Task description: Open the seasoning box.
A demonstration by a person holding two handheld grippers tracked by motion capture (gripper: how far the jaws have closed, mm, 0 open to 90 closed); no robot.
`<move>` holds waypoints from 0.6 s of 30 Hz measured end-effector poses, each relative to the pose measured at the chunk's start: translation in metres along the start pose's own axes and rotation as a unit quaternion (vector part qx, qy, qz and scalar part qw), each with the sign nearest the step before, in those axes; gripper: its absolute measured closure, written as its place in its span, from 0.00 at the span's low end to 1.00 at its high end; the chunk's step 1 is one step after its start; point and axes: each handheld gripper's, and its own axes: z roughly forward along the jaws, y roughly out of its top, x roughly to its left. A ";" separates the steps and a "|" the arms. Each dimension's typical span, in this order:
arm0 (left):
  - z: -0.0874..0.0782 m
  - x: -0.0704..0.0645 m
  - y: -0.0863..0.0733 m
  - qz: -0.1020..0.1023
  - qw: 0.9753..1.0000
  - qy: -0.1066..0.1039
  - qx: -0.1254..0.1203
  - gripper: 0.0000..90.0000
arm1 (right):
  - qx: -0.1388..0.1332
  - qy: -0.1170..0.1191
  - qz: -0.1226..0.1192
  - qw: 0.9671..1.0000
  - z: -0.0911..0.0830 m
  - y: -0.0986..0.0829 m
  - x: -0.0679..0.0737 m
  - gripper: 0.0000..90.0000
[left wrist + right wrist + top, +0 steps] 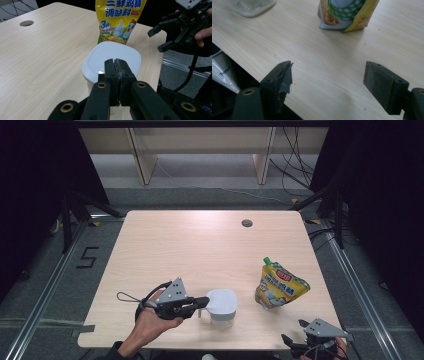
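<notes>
A white lidded container (221,306) stands near the table's front edge. My left gripper (204,301) is shut, its tips right at the lid's left edge. In the left gripper view the pressed-together jaws (116,62) overlap the near rim of the lid (112,56); nothing shows between them. A yellow seasoning pouch (280,285) with a green cap stands upright to the right of the container. My right gripper (294,330) hangs open at the table's front right edge, short of the pouch (347,15). Its jaws (328,72) are wide apart over bare wood.
The wooden table (200,250) has a round cable hole (246,223) at the back right. A person's hand (152,325) holds the left gripper. A white wrapper (223,72) with printed letters sits below the table's front edge. Cables lie on the floor behind.
</notes>
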 end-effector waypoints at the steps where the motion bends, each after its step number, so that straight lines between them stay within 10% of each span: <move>1: 0.002 0.002 0.001 -0.002 1.000 0.004 0.005 0.97 | 0.005 0.004 0.009 1.000 -0.001 0.001 0.002 0.27; 18: 0.012 0.009 -0.007 -0.006 1.000 0.014 0.016 0.96 | -0.005 0.004 -0.001 1.000 -0.001 0.002 0.003 0.26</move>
